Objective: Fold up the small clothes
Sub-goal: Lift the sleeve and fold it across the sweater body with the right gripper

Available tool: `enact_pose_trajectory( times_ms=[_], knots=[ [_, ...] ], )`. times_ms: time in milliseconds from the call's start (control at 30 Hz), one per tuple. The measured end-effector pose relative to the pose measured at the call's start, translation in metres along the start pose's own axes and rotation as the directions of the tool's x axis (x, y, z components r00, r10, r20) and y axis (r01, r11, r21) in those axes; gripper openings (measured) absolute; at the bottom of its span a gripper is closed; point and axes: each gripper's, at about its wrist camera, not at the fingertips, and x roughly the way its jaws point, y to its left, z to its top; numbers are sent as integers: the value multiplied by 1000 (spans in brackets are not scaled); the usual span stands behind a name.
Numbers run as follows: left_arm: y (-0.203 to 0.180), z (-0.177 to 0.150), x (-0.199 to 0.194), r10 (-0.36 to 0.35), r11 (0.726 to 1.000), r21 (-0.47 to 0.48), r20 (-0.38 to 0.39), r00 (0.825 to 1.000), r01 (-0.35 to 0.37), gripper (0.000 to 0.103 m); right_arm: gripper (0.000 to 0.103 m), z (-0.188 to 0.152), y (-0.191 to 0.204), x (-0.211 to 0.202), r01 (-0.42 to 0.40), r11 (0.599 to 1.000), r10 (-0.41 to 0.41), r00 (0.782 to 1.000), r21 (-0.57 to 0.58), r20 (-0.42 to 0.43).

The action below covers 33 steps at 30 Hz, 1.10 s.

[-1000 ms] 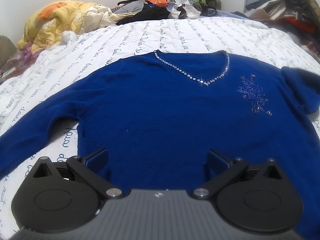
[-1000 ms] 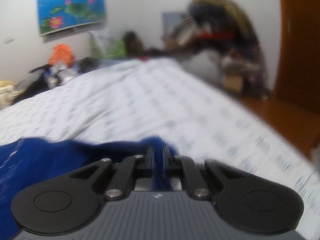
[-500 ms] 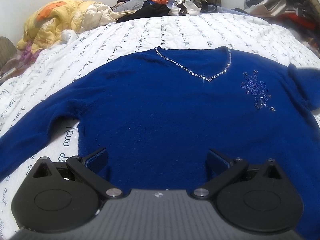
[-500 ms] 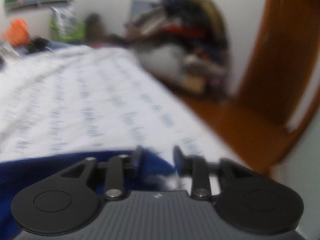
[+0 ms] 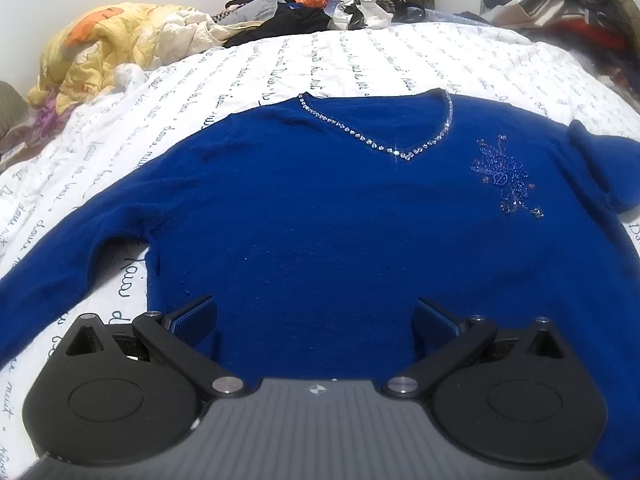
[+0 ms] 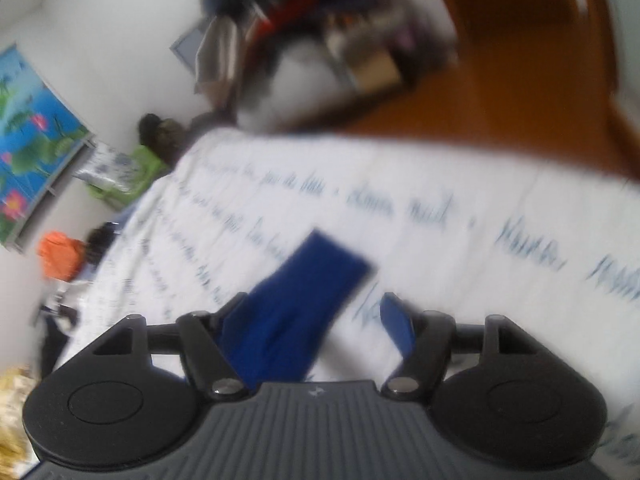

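1. The bed (image 5: 360, 60) fills both views, covered in a white sheet printed with lines of dark script.
2. A blue sweater (image 5: 340, 220) lies flat and face up on the sheet, its body spread wide. One sleeve runs out to the left edge of the left wrist view; the other is bunched at the right edge.
3. Piled clothes (image 5: 280, 12) and a yellow quilt (image 5: 100, 52) sit along the far side of the bed, well apart from the sweater.
4. In the blurred right wrist view, the sweater's sleeve (image 6: 296, 304) lies stretched on the sheet, its cuff end pointing away.
5. The left gripper (image 5: 316, 316) hovers over the sweater's lower hem with its jaws spread wide, gripping nothing.
6. The right gripper (image 6: 316, 320) is opening its jaws. The sleeve lies between them, close against the left finger (image 6: 228, 320), while the right pad stands clear of the cloth.
7. A beaded V-neck trim (image 5: 392, 148) and a beaded flower motif (image 5: 504, 176) decorate the sweater's chest.
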Motion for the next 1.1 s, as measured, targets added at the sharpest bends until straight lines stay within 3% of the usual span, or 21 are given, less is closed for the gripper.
enact_pose_trajectory(
  times_ms=[300, 333, 400, 500, 667, 833, 967, 1100],
  knots=[
    [-2, 2, 4, 30, 999, 33, -14, 999, -29, 103, 69, -4, 1, 24, -109, 993, 102, 986, 45, 130],
    [-3, 3, 3, 34, 999, 39, -12, 999, -34, 103, 65, -3, 0, 26, -114, 992, 106, 984, 50, 144],
    [-2, 4, 3, 40, 998, 39, -9, 999, -40, 103, 22, 1, 0, 32, -86, 995, 77, 988, 58, 135],
    [1, 4, 4, 39, 999, 27, -9, 999, -39, 103, 6, 7, -5, 36, -54, 994, 45, 995, 94, 94],
    [7, 5, 4, 45, 999, 16, -4, 999, -45, 103, 6, 20, 6, 1, 1, 1000, -1, 983, -1, 184],
    [14, 7, 3, 45, 999, -20, 6, 999, -45, 103, 6, 31, 39, -52, 132, 981, -68, 923, -146, 378],
    [18, 8, 2, 45, 999, -31, 12, 999, -45, 103, 6, -4, 91, -79, 177, 910, 12, 892, -374, 453],
    [22, 8, -3, 56, 998, -37, 34, 998, -55, 103, 6, -57, 140, -95, 166, 819, 118, 888, -550, 444]
  ],
)
